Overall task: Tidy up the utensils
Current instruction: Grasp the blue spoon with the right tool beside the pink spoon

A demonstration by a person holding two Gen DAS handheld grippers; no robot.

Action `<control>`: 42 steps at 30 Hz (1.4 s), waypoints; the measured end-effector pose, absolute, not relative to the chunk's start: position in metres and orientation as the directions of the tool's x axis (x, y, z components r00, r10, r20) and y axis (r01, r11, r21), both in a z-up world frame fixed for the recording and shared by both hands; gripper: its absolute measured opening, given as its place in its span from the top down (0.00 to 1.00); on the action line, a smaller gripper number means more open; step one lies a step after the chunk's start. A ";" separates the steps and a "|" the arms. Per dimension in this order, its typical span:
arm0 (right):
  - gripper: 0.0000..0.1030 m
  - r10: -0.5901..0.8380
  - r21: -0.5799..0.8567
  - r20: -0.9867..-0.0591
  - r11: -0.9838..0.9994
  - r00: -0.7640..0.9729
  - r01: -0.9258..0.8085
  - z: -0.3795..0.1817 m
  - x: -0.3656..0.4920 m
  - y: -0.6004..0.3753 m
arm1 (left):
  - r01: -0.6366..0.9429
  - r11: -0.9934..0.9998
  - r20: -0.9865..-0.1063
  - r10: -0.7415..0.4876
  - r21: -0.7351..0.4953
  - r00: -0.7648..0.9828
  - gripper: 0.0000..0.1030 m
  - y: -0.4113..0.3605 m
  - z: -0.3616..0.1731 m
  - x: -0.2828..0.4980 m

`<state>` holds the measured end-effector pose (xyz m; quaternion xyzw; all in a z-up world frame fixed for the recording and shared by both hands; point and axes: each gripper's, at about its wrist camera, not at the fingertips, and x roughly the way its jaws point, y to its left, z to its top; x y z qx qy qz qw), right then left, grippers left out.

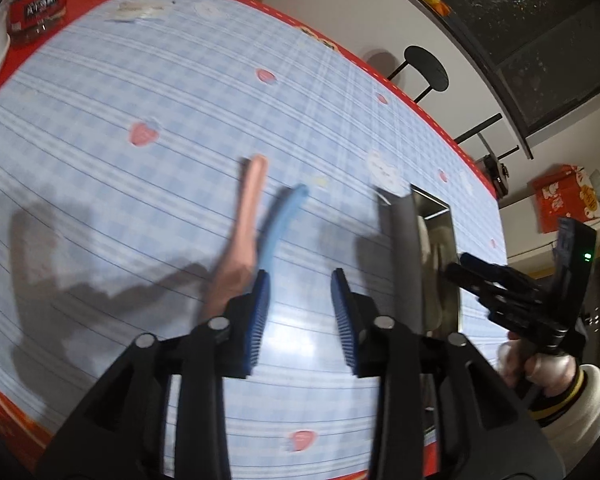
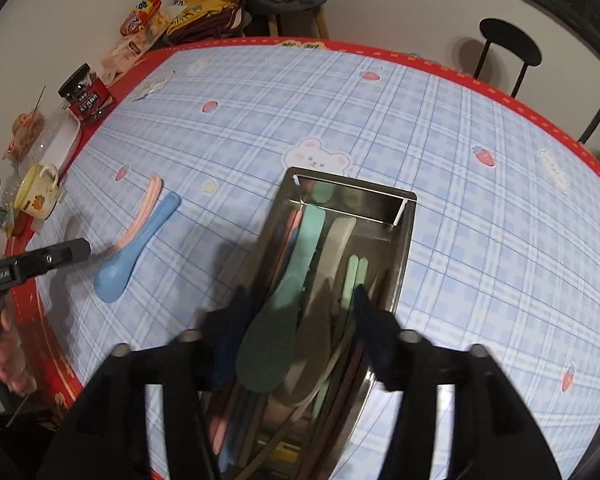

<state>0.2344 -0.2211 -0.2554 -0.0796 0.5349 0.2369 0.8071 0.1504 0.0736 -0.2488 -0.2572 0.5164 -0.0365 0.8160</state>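
Two utensils lie loose on the worktop [image 2: 440,128] left of the steel tray [image 2: 404,248]: a blue spoon [image 2: 134,248] and a pink utensil [image 2: 142,216] that touches its far side, both handles pointing away from the near edge. Inside the tray, lengthwise, rest a green spoon [image 2: 284,300], a beige spoon [image 2: 328,280], pale green chopsticks [image 2: 356,276] and more sticks, pink and dark ones, along its left wall and near end. The right gripper [image 2: 300,340] hangs over the near half of the tray with its fingers [image 2: 374,336] spread wide on either side of the green spoon's bowl; they look clear of it, though blur hides the pads. The left gripper [image 1: 300,316] hovers over the worktop left of the tray, its blue-padded fingers [image 1: 260,320] parted with nothing between them, the left pad close beside the blue spoon, whose lower part it hides. A hand [image 1: 540,364] in a white sleeve grips the right tool at the tray's right. A red-labelled jar [image 2: 86,94] stands far left of the tray, at the worktop's red border.
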 end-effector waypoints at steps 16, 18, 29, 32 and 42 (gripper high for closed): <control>0.06 0.322 0.188 -0.875 0.914 0.361 -0.359 -0.248 0.183 -0.172 | -0.092 0.953 -0.861 -0.215 -0.287 0.460 0.05 0.134 -0.239 0.149; 0.06 0.323 0.190 -0.877 0.913 0.356 -0.362 -0.250 0.182 -0.160 | -0.099 0.956 -0.864 -0.203 -0.277 0.461 0.05 0.142 -0.241 0.147; 0.50 0.240 0.131 -0.928 0.927 0.286 -0.351 -0.279 0.208 -0.072 | -0.156 0.951 -0.864 -0.165 -0.267 0.475 0.05 0.187 -0.245 0.129; 0.57 0.232 0.144 -0.936 0.940 0.266 -0.310 -0.287 0.218 -0.057 | -0.154 0.952 -0.861 -0.163 -0.266 0.482 0.05 0.191 -0.244 0.123; 0.81 0.150 0.065 -0.960 0.941 0.236 -0.333 -0.300 0.213 -0.023 | -0.164 0.948 -0.858 -0.163 -0.273 0.487 0.05 0.201 -0.251 0.109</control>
